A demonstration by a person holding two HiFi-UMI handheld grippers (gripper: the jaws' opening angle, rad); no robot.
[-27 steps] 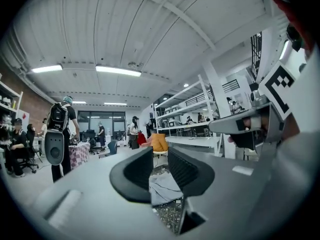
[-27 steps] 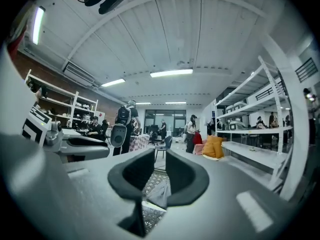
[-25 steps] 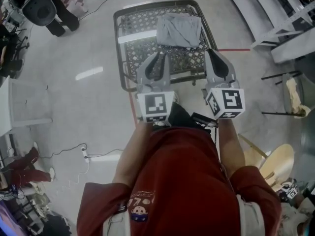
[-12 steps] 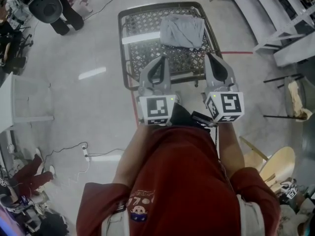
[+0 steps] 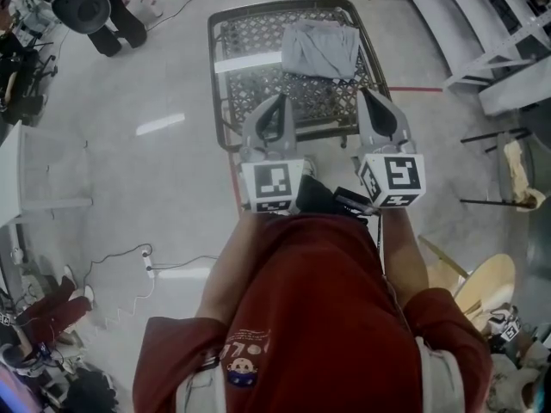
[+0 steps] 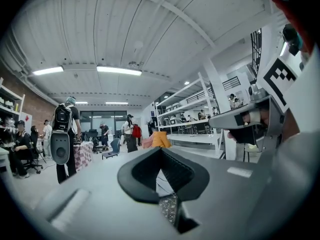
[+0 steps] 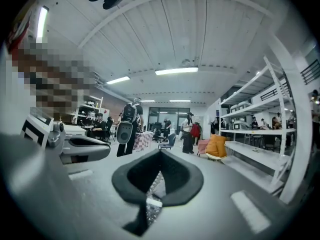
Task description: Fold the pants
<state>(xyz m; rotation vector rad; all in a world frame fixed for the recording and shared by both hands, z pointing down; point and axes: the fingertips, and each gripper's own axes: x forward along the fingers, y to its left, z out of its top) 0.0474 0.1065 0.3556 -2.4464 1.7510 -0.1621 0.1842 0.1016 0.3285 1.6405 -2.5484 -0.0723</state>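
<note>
Starting nearest the head camera: a red shirt [image 5: 318, 317] fills the lower frame, with both forearms reaching forward. Each hand holds a gripper level, and the marker cubes [image 5: 275, 185] face up just past the shirt. Left gripper [image 5: 278, 103]: jaws fully together, pads meeting at the tip, nothing between them; its own view confirms this. Right gripper [image 5: 372, 97]: same condition, jaws pressed together and empty in its own view. The two grippers sit side by side, apart from each other, with their tips over the near edge of the desk [image 5: 225, 84], a dark metal frame with a lattice top. The pants [image 5: 321, 48] are grey and lie as a folded bundle on the far right part of the desk, clear of both grippers and touched by neither. Around the desk is pale floor [image 5: 172, 188], with a red line [image 5: 413, 89] running off from the desk's right side and a cable [image 5: 129, 256] at the left. Farther off, a person [image 5: 95, 11] stands at the upper left, and white shelving [image 5: 482, 33] runs along the upper right.
</note>
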